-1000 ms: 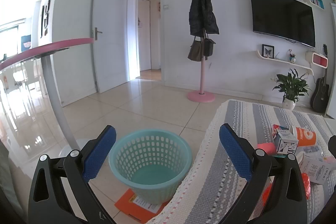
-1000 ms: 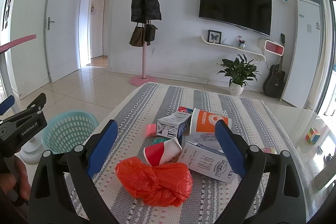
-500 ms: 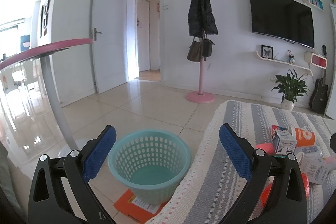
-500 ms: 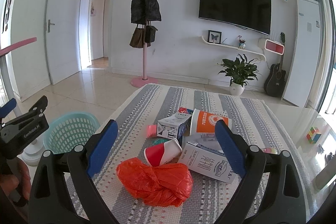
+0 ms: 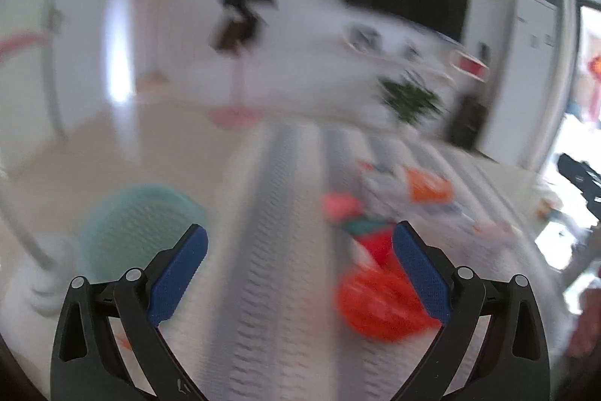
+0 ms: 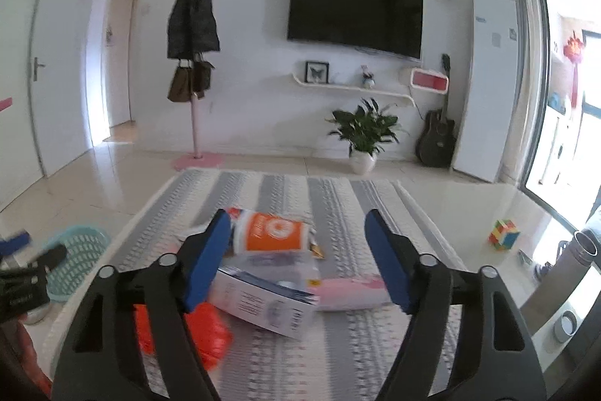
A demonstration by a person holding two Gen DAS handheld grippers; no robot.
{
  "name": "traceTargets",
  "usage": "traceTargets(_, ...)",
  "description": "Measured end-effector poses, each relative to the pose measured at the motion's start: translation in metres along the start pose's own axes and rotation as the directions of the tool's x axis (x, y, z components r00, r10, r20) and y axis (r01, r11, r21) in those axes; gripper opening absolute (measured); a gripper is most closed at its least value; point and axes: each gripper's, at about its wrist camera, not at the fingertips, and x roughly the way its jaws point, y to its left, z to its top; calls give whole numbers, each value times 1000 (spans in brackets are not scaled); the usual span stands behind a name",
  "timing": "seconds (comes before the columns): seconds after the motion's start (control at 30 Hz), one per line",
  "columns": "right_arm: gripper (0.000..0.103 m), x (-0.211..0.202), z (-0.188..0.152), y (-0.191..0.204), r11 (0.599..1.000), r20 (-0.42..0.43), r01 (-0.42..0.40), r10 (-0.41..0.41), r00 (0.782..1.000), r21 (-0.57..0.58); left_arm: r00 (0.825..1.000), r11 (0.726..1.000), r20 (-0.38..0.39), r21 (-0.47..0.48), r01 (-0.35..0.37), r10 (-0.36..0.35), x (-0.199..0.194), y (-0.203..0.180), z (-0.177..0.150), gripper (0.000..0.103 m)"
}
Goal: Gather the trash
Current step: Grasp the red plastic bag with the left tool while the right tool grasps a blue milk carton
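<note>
Trash lies heaped on the counter (image 6: pixel 338 190): white box (image 6: pixel 263 303) between the right gripper (image 6: pixel 296 258) fingers, closing but spread; left gripper (image 5: pixel 298 269) spread beside the orange bag (image 5: pixel 379 303), basket (image 5: pixel 131 224) left.

We see the trash heaped mid-frame on the striped cloth: an orange-and-white paper cup (image 6: pixel 271 233) lying on its side, a white carton (image 6: pixel 265 303) flat below it, a crumpled red-orange plastic bag (image 6: pixel 210 333) at lower left. The teal mesh basket (image 6: pixel 77 260) stands upright at far left.
</note>
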Motion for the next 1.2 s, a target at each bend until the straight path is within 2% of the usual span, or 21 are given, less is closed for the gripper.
traceTargets(0.07, 69, 11, -5, -12, 1000, -33, -9, 9, 999, -8, 993, 998, -105, -9, 63, -63, 24, -10, -8, 96)
traceTargets(0.23, 69, 52, -24, -29, 993, -149, -114, 111, 983, -17, 966, 994, -237, -4, 109, -107, 66, -29, -29, 95)
traceTargets(0.3, 69, 69, -30, -31, 989, -178, -150, 146, 973, -10, 957, 992, -265, -2, 125, -121, 79, -38, -36, 95)
traceTargets(0.53, 69, 112, -51, -20, 966, -257, -256, 238, 937, -37, 943, 992, -316, 41, 122, -103, 103, -67, -49, 95)
traceTargets(0.67, 69, 141, -61, -22, 944, -321, -329, 311, 895, -3, 930, 991, -349, 17, 129, -115, 115, -68, -53, 95)
traceTargets(0.73, 69, 153, -64, -24, 937, -347, -348, 332, 877, 15, 921, 989, -363, -4, 149, -140, 120, -70, -54, 91)
traceTargets(0.87, 67, 165, -71, -24, 929, -395, -367, 350, 849, 34, 905, 981, -386, -10, 192, -181, 123, -74, -57, 69)
traceTargets(0.9, 58, 165, -74, -24, 929, -403, -369, 350, 846, 33, 904, 979, -384, -5, 204, -190, 121, -75, -56, 59)
traceTargets(0.93, 54, 163, -77, -23, 924, -414, -380, 360, 836, 37, 903, 976, -382, 5, 216, -198, 119, -76, -56, 55)
traceTargets(1.0, 44, 157, -79, -22, 927, -411, -374, 355, 840, 36, 901, 972, -380, 20, 235, -209, 112, -77, -56, 39)
traceTargets(1.07, 39, 150, -80, -19, 930, -417, -366, 345, 841, 32, 902, 968, -373, 37, 250, -218, 99, -75, -54, 34)
traceTargets(1.13, 37, 143, -82, -17, 929, -430, -366, 348, 833, 42, 906, 967, -365, 47, 250, -216, 86, -69, -53, 30)
traceTargets(1.2, 37, 130, -85, -13, 939, -427, -342, 324, 844, 37, 910, 971, -359, 39, 237, -208, 76, -59, -50, 28)
